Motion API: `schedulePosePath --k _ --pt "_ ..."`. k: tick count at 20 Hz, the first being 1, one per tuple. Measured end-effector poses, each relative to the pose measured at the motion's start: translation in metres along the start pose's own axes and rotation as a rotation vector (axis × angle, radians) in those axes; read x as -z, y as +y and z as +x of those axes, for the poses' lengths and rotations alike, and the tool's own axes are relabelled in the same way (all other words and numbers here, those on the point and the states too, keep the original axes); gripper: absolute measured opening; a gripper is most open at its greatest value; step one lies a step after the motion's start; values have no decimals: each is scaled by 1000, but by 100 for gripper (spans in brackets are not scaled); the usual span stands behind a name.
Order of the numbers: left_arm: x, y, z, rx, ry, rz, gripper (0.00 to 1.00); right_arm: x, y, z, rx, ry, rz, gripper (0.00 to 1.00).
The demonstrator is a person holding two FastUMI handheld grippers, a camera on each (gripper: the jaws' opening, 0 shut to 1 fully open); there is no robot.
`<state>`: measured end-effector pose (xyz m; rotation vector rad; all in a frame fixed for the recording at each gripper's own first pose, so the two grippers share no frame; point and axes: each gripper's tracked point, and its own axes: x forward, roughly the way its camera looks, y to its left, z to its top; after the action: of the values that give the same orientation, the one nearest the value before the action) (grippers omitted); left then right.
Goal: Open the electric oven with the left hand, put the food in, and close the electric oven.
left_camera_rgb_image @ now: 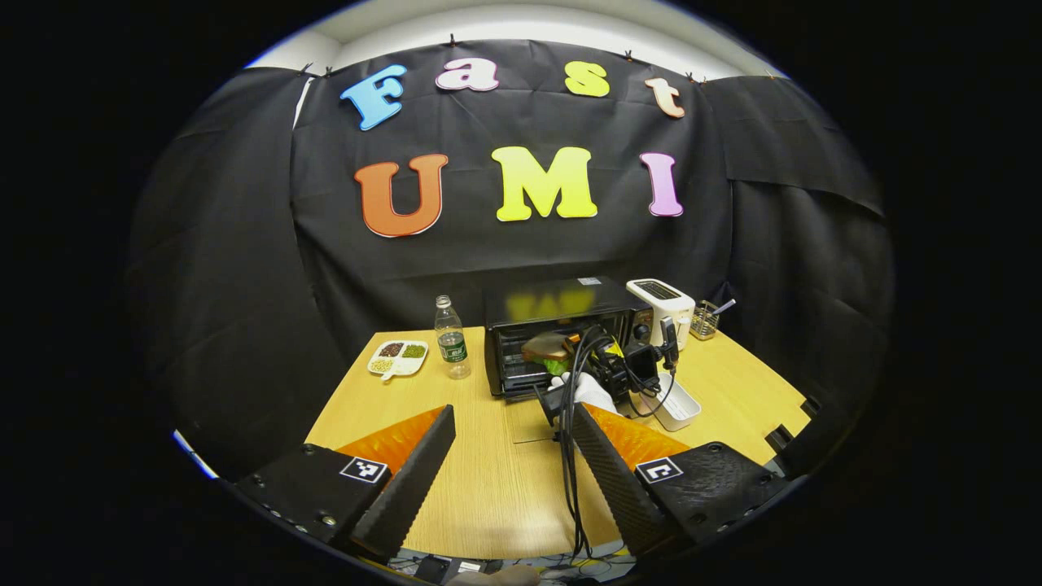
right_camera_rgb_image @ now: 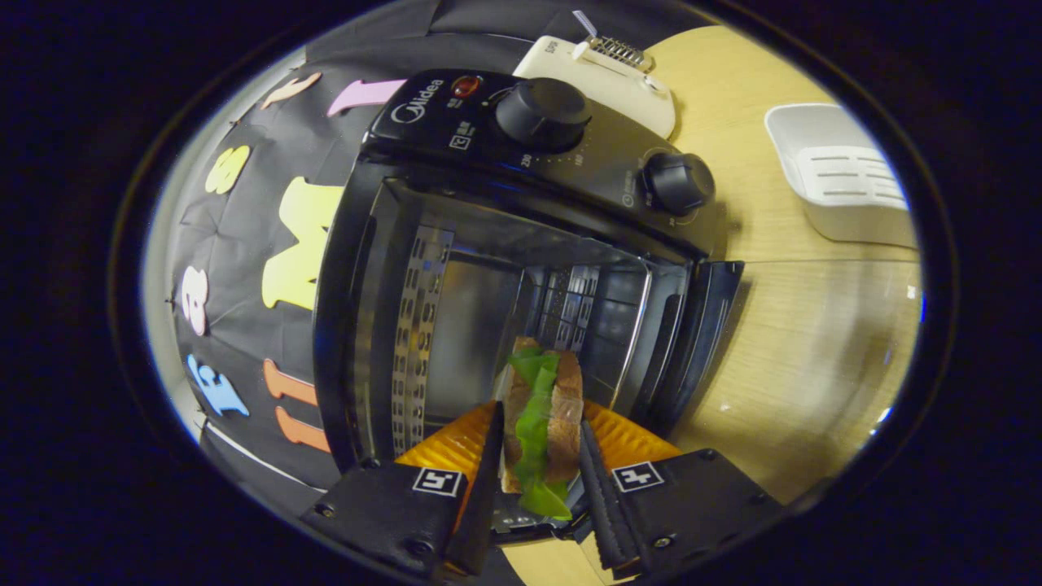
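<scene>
At the oven mouth | right tool (right_camera_rgb_image: 540,456) squeezes the sandwich (right_camera_rgb_image: 541,423) on both sides, just at the open electric oven (right_camera_rgb_image: 521,268) | left tool (left_camera_rgb_image: 513,472) wide apart over bench (left_camera_rgb_image: 488,488) | risk: lettuce slips out, bread bumps door frame.

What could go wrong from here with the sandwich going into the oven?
1. The right gripper pinches the sandwich by its bread edges; lettuce hangs loose and could drop out.
2. The sandwich sits at the oven mouth beside the open door; a skewed push may clip the frame.
3. Cables trail near the left gripper.
</scene>
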<state>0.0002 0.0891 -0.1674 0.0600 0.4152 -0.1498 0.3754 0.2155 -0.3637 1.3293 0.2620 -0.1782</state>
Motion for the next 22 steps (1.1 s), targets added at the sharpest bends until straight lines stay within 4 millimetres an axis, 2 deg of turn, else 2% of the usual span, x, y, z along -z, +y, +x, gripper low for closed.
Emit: schedulePosePath --k 1,2,3,4,5,6,7,8,11,16,19,22 --pt "-2 0 -1 -1 -4 -7 95 -1 0 -2 6 7 -22 55" --pt "-4 -1 -1 1 -4 -9 95 -6 3 -8 5 -7 -43 62" --pt "-4 0 -1 0 -6 -8 95 -13 6 -10 -2 -31 -76 59" --pt "-5 -1 -2 2 -10 -7 95 -17 6 -16 20 -44 -127 82" --pt "-8 -2 -2 5 -16 -7 95 -18 2 -19 47 -34 -170 87" --pt "-10 -3 -2 8 -24 -7 95 -19 3 -25 53 -18 -189 87" --pt "-11 -4 -3 11 -31 -6 95 -24 4 -29 49 -24 -203 99" --pt "-11 -5 -3 13 -33 -8 95 -25 7 -30 36 -24 -225 99" --pt "-10 -9 -3 20 -31 -10 95 -24 -4 -29 75 13 -275 100" --pt "-11 -15 -3 25 -38 0 95 -44 -3 -47 87 -11 -364 99" --pt "-12 -15 -3 18 -48 1 95 -47 1 -71 81 16 -440 99" --pt "-19 -16 -1 7 -77 8 95 -60 11 -114 60 14 -633 100"
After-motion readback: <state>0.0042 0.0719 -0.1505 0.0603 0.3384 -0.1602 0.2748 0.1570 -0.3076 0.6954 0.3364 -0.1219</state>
